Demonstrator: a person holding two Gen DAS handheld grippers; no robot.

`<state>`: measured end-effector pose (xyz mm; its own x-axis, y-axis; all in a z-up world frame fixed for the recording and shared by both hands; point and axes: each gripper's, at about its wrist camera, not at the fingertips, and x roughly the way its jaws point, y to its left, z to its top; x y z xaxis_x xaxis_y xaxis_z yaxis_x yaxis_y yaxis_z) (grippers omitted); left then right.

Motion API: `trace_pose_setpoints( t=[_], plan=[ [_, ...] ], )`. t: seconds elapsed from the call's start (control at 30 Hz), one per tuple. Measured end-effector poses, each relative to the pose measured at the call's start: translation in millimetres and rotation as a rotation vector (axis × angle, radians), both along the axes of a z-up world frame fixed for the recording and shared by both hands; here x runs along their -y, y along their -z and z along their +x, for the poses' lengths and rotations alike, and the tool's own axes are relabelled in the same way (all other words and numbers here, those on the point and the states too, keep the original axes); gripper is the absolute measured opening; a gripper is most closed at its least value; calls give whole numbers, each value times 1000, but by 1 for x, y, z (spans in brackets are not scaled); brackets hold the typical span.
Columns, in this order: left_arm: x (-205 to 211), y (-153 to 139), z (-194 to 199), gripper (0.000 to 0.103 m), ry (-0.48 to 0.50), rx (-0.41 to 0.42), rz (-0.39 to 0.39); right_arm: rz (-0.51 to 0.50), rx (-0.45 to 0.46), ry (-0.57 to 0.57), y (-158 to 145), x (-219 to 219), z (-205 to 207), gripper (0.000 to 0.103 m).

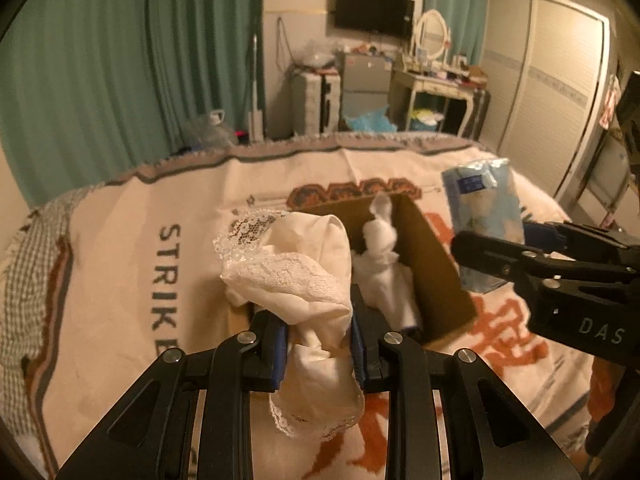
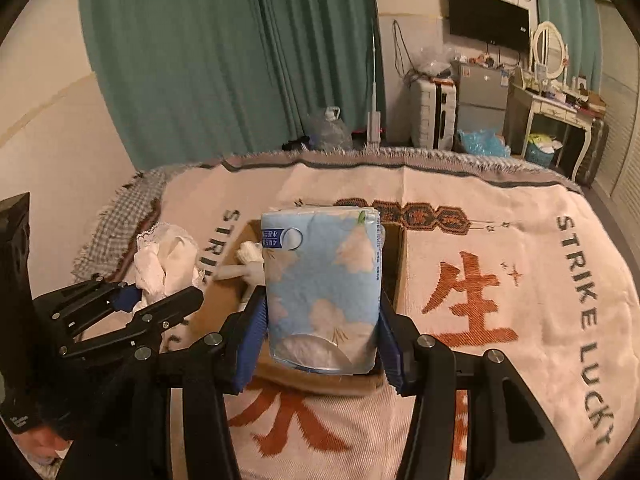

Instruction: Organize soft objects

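My left gripper (image 1: 319, 350) is shut on a cream lace-trimmed cloth (image 1: 304, 280) and holds it above the near left edge of an open cardboard box (image 1: 436, 264). A white stuffed rabbit (image 1: 380, 248) lies inside the box. My right gripper (image 2: 320, 334) is shut on a blue tissue pack (image 2: 322, 284) and holds it upright over the box (image 2: 396, 256). The right gripper (image 1: 560, 280) and the pack (image 1: 486, 216) also show in the left wrist view, right of the box. The left gripper (image 2: 132, 304) with the cloth (image 2: 166, 262) shows at the left of the right wrist view.
The box sits on a bed covered by a cream blanket (image 2: 500, 280) with orange characters and "STRIKE LUCKY" lettering. Green curtains (image 2: 240, 60), a water jug (image 2: 330, 128), a small fridge (image 2: 480, 92) and a dressing table (image 2: 560, 100) stand beyond the bed.
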<state>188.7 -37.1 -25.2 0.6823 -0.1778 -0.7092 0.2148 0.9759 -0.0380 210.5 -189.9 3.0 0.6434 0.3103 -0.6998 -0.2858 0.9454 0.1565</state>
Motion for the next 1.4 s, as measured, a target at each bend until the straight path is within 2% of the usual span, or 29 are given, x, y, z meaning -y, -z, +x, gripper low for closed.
trace_pose_setpoints(
  t=[0.1, 0.3, 0.37, 0.43, 0.47, 0.5, 0.57, 0.6, 0.7, 0.8, 1.07, 1.13, 1.17, 1.2, 1.3, 1.4],
  plan=[
    [4, 25, 23, 25, 14, -30, 16, 8, -53, 2, 31, -1, 28, 50],
    [14, 49, 41, 26, 39, -38, 35, 5, -106, 2, 69, -2, 53, 51],
    [14, 50, 42, 28, 32, -35, 30, 14, -104, 9, 73, 0, 56, 54],
    [15, 51, 42, 30, 21, -50, 31, 34, -92, 20, 72, 4, 56, 72],
    [16, 52, 45, 39, 9, -63, 41, 48, -86, 23, 69, 6, 55, 74],
    [17, 52, 45, 54, -3, -73, 52, 55, -80, 30, 66, 8, 55, 76],
    [16, 46, 38, 66, -19, -64, 61, 48, -64, 53, 57, 11, 51, 79],
    [16, 40, 34, 68, -27, -50, 66, 48, -59, 57, 51, 12, 49, 79],
    [16, 17, 20, 68, -43, -20, 85, 51, -28, 72, 27, 17, 34, 79],
    [14, -20, 2, 69, -52, 35, 92, 46, 25, 83, -11, 24, 11, 79],
    [6, -139, -76, 69, -79, 229, 63, 46, 200, 93, -122, 43, -77, 80],
    [5, -167, -100, 75, -82, 292, 57, 43, 251, 93, -151, 48, -105, 82],
    [5, -179, -111, 87, -89, 325, 55, 41, 271, 92, -162, 50, -116, 82],
    [4, -195, -129, 91, -96, 383, 49, 40, 296, 91, -174, 52, -128, 82],
    [3, -226, -164, 91, -97, 491, 43, 35, 364, 87, -201, 57, -161, 87],
    [2, -243, -190, 91, -113, 576, 45, 32, 438, 91, -222, 61, -190, 94]
  ],
)
